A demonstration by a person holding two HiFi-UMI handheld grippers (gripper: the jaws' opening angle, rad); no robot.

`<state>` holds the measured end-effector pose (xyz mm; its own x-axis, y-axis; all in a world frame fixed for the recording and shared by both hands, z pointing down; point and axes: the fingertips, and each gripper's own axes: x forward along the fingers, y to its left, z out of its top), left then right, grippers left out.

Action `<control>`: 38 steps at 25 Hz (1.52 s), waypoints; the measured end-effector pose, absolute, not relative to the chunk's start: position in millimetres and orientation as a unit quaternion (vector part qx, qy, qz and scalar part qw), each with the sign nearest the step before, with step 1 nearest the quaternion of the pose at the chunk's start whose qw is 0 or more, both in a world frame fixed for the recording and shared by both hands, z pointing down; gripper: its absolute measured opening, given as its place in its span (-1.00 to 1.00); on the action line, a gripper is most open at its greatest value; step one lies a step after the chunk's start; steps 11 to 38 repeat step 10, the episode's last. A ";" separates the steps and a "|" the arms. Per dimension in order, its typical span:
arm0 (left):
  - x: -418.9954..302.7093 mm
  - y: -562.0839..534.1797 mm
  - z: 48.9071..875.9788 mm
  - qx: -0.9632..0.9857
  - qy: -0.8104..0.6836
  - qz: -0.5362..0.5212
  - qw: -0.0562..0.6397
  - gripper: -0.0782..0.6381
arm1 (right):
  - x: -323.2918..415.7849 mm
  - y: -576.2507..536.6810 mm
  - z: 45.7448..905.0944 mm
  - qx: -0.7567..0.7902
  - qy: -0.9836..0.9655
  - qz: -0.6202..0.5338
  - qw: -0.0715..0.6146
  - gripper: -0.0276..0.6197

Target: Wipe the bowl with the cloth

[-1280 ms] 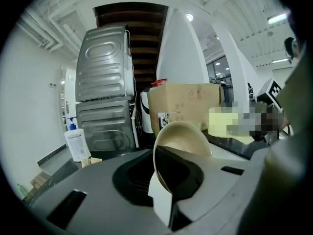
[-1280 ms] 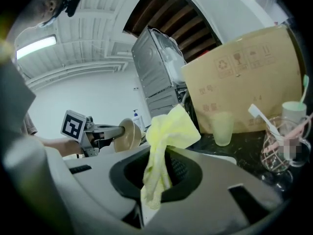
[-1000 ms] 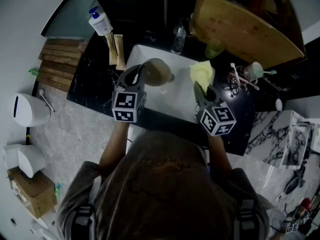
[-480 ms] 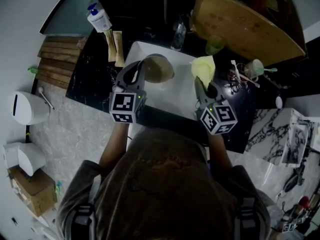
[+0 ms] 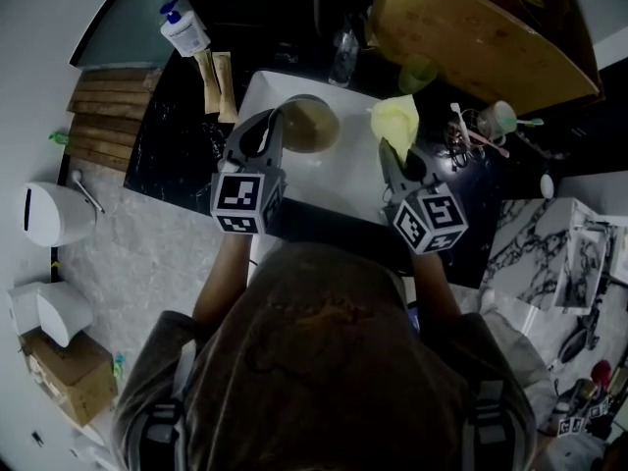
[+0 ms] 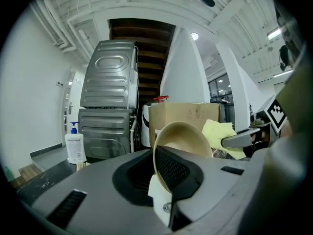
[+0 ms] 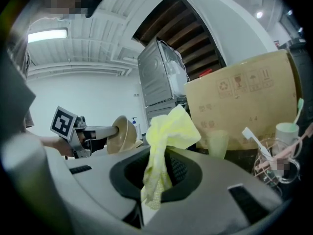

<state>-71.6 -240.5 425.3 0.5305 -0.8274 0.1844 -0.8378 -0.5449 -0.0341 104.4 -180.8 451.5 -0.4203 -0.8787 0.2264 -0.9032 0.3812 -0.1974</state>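
The left gripper (image 5: 278,131) pinches the bowl (image 5: 310,125) by its rim; the right gripper (image 5: 388,157) pinches the cloth (image 5: 396,122), near the bowl.

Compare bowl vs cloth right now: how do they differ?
Look: the bowl is tan, rigid and round, while the cloth is yellow, soft and bunched up.
Hold: the left gripper clamps the bowl by its rim, tilted. The right gripper clamps the cloth, most of it sticking out past the jaws.
Shared: both are held up in the air, apart, not touching.
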 end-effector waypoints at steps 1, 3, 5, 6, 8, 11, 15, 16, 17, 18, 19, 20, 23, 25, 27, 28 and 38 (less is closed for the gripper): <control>-71.5 -239.9 425.9 0.874 -0.476 0.090 0.030 -0.73 | 103.7 -180.3 451.7 0.535 -0.831 0.146 0.044 -0.84; -71.9 -239.2 426.0 0.873 -0.478 0.091 0.029 -0.73 | 102.5 -179.1 451.5 0.529 -0.835 0.144 0.049 -0.84; -71.4 -239.0 424.7 0.874 -0.477 0.091 0.026 -0.73 | 101.6 -179.2 450.5 0.522 -0.839 0.141 0.054 -0.84; -70.6 -239.6 424.0 0.874 -0.476 0.091 0.022 -0.73 | 101.0 -180.6 449.7 0.518 -0.843 0.137 0.055 -0.84; -68.7 -241.9 423.4 0.875 -0.476 0.092 0.013 -0.73 | 98.9 -185.0 448.2 0.505 -0.851 0.131 0.057 -0.84; -67.5 -244.3 423.9 0.874 -0.476 0.094 0.004 -0.73 | 95.8 -189.6 447.0 0.491 -0.860 0.125 0.059 -0.84; -67.5 -244.3 423.9 0.874 -0.476 0.094 0.004 -0.73 | 95.8 -189.6 447.0 0.491 -0.860 0.125 0.059 -0.84; -67.5 -244.3 423.9 0.874 -0.476 0.094 0.004 -0.73 | 95.8 -189.6 447.0 0.491 -0.860 0.125 0.059 -0.84; -67.5 -244.3 423.9 0.874 -0.476 0.094 0.004 -0.73 | 95.8 -189.6 447.0 0.491 -0.860 0.125 0.059 -0.84; -67.5 -244.3 423.9 0.874 -0.476 0.094 0.004 -0.73 | 95.8 -189.6 447.0 0.491 -0.860 0.125 0.059 -0.84; -67.5 -244.3 423.9 0.874 -0.476 0.094 0.004 -0.73 | 95.8 -189.6 447.0 0.491 -0.860 0.125 0.059 -0.84; -67.5 -244.3 423.9 0.874 -0.476 0.094 0.004 -0.73 | 95.8 -189.6 447.0 0.491 -0.860 0.125 0.059 -0.84; -67.5 -244.3 423.9 0.874 -0.476 0.094 0.004 -0.73 | 95.8 -189.6 447.0 0.491 -0.860 0.125 0.059 -0.84; -67.5 -244.3 423.9 0.874 -0.476 0.094 0.004 -0.73 | 95.8 -189.6 447.0 0.491 -0.860 0.125 0.059 -0.84; -67.5 -244.3 423.9 0.874 -0.476 0.094 0.004 -0.73 | 95.8 -189.6 447.0 0.491 -0.860 0.125 0.059 -0.84; -67.5 -244.3 423.9 0.874 -0.476 0.094 0.004 -0.73 | 95.8 -189.6 447.0 0.491 -0.860 0.125 0.059 -0.84; -67.5 -244.3 423.9 0.874 -0.476 0.094 0.004 -0.73 | 95.8 -189.6 447.0 0.491 -0.860 0.125 0.059 -0.84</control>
